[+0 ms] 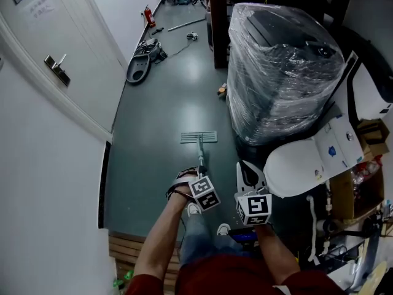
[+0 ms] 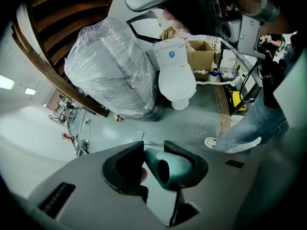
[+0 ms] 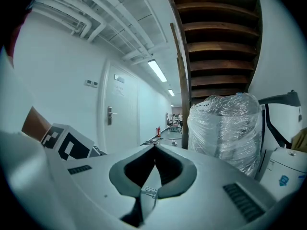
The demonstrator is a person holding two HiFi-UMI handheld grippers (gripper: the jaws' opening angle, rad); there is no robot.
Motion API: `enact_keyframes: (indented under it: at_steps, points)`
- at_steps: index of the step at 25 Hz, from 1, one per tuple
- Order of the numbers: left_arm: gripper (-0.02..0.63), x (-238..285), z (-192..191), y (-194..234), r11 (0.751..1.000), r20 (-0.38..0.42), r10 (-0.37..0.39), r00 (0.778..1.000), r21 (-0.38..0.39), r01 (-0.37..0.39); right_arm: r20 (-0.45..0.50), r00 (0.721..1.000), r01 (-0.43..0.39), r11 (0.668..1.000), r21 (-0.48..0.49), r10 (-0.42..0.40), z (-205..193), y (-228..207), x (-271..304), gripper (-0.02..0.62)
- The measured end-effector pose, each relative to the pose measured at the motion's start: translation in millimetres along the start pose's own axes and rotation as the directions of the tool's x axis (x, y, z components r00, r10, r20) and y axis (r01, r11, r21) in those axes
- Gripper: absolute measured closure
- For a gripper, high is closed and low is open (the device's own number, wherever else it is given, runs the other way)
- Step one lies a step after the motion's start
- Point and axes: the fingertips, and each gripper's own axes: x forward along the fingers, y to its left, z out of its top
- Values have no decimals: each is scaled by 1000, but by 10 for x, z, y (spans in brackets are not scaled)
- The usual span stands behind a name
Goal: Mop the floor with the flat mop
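The flat mop's grey head (image 1: pixel 198 137) lies flat on the dark green floor (image 1: pixel 159 115) ahead of my feet. In the left gripper view the head (image 2: pixel 138 135) is small and far below. Its thin handle (image 1: pixel 200 155) runs back to my left gripper (image 1: pixel 198 172). That gripper (image 2: pixel 153 147) is shut on the teal top end of the handle (image 2: pixel 168 169), which fills the gap between the jaws. To its right, my right gripper (image 1: pixel 247 168) is held apart from the mop. In its own view the right gripper (image 3: pixel 154 147) is shut with its tips touching and nothing between them.
A big plastic-wrapped bundle (image 1: pixel 279 72) stands close on the right of the mop head, with a white toilet (image 1: pixel 301 165) and cardboard boxes (image 1: pixel 362 183) nearer me. A white door (image 1: pixel 55 66) and wall run along the left. Tools (image 1: pixel 144 60) lie farther down the corridor. A wooden step (image 1: pixel 129 251) is at my feet.
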Motion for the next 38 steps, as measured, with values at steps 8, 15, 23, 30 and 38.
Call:
enact_keyframes:
  at_steps: [8, 15, 23, 30, 38]
  points:
    - [463, 158, -85, 474, 1000, 17, 0, 1000, 8, 0, 10, 1000, -9, 1000, -8, 9, 101, 63, 542, 577]
    - [463, 298, -186, 1002, 1000, 27, -1, 1000, 10, 1, 3, 1000, -22, 999, -26, 22, 222, 217, 1136, 577]
    - [465, 456, -269, 1560, 1000, 39, -4, 999, 5, 4, -11, 1000, -14, 999, -45, 13, 311, 306, 1694, 577]
    - [465, 642, -375, 2146, 1000, 58, -6, 998, 10, 5, -20, 1000, 20, 999, -48, -21, 434, 309, 2236, 577]
    - [465, 831, -528, 2873, 999, 74, -21, 997, 36, 19, -13, 997, 72, 996, -44, -72, 634, 358, 2974, 577]
